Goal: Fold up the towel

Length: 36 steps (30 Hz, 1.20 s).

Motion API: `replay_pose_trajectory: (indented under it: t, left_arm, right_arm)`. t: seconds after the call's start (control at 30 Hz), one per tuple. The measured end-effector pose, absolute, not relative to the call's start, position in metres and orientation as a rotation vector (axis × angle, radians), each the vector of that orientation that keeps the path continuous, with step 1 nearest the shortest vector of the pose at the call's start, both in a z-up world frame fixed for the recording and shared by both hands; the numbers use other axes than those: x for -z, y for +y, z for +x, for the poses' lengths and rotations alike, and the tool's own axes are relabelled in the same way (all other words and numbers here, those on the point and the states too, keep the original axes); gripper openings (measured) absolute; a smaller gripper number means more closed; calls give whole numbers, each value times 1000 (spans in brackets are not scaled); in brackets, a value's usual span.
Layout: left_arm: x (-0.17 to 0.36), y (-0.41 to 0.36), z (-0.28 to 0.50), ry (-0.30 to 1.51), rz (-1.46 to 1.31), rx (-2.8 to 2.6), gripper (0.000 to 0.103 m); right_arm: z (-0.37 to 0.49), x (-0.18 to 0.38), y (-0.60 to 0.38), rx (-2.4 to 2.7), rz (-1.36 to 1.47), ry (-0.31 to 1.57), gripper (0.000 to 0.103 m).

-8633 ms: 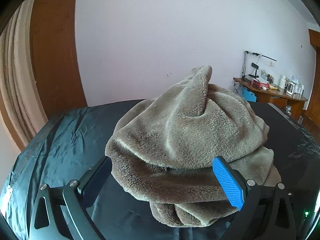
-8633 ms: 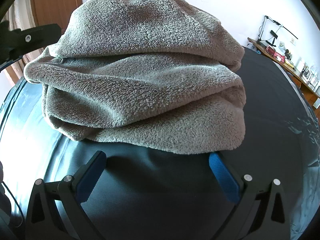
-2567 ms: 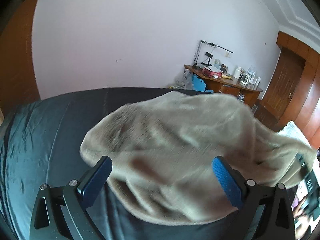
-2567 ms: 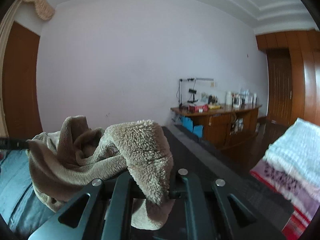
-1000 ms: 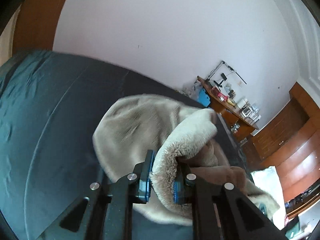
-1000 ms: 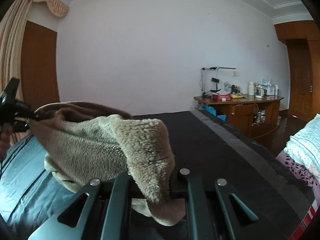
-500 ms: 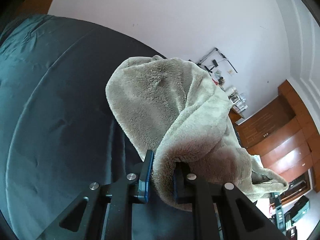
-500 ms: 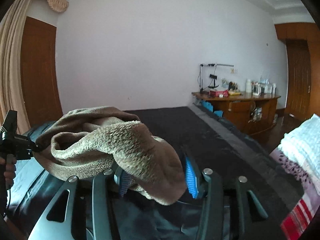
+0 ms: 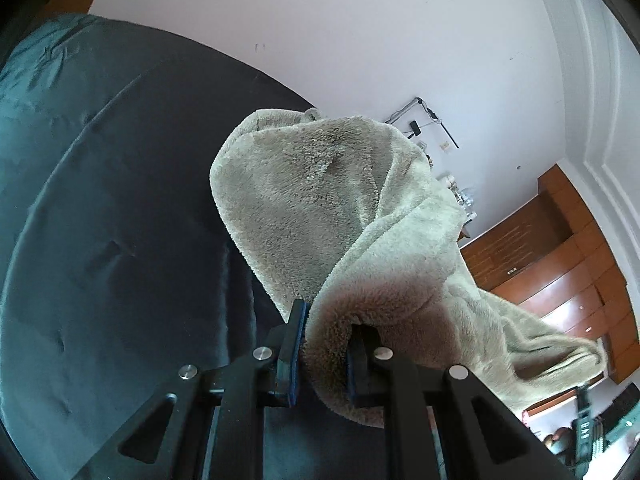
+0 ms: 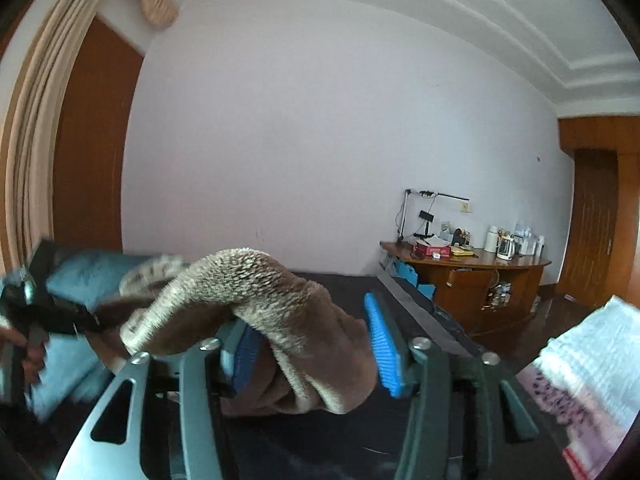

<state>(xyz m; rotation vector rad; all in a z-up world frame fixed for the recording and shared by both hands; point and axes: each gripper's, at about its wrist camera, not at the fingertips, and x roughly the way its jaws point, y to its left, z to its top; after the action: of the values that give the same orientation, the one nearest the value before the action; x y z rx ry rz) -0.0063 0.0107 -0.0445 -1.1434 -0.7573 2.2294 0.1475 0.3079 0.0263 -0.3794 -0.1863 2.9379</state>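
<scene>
While the frames were taken: both grippers were over a dark bed cover (image 9: 120, 240).
Left gripper (image 9: 324, 344): jaws were pinched tight on a bunched fold of the towel (image 9: 320, 200).
Right gripper (image 10: 312, 344): blue pads (image 10: 382, 344) stood wide apart; the towel lay draped between them, loose, not clamped.
Towel: beige, fleecy, lifted off the cover, strung from left to right gripper.
Far right: a wooden desk (image 10: 460, 272) stood against the white wall.
Near right: folded white fabric (image 10: 592, 360).
</scene>
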Motion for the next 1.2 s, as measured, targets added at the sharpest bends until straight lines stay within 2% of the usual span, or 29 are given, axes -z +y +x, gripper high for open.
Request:
replay_pose_trajectory:
  t: [0.07, 0.17, 0.3, 0.57, 0.73, 0.83, 1.03, 1.2]
  left_arm:
    - [49, 7, -5, -766, -1150, -2214, 17]
    - [44, 18, -10, -761, -1149, -2211, 17]
    - [43, 26, -18, -754, -1157, -2223, 17]
    - [45, 30, -20, -758, -1170, -2226, 17]
    - [46, 31, -19, -753, -1172, -2228, 17]
    - [44, 32, -16, -753, -1164, -2230, 17]
    - [40, 36, -14, -746, -1150, -2230, 17]
    - [39, 36, -13, -747, -1146, -2217, 17]
  right_arm:
    - [139, -22, 322, -2946, -538, -203, 64]
    - [136, -17, 348, -2962, -690, -111, 64]
    - [152, -21, 364, -3010, -678, 55, 64]
    - [172, -50, 345, -3266, -663, -14, 64]
    - [172, -62, 344, -3406, -575, 215, 64]
    - [138, -32, 312, -3484, -812, 299, 63]
    - [83, 28, 238, -3462, -1225, 283, 60]
    - [52, 62, 205, -3294, -1355, 20, 57]
